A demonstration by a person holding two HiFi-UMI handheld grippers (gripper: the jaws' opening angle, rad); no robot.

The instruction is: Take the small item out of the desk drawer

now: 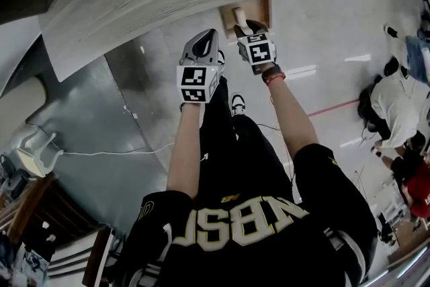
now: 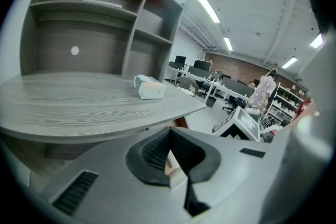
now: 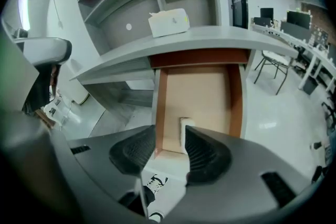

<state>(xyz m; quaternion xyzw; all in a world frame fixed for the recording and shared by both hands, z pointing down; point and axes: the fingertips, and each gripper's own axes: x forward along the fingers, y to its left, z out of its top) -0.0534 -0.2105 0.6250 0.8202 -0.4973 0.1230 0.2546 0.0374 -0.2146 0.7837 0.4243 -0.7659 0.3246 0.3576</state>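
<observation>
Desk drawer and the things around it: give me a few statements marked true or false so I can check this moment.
1. The drawer stands pulled open. True.
2. The small item already lies on the desk top. False: it lies inside the drawer, near its front.
3. The right gripper has its fingers clamped on the small item. False: the fingers stand apart and nothing is gripped.
4. A box sits on the desk top. True.
</observation>
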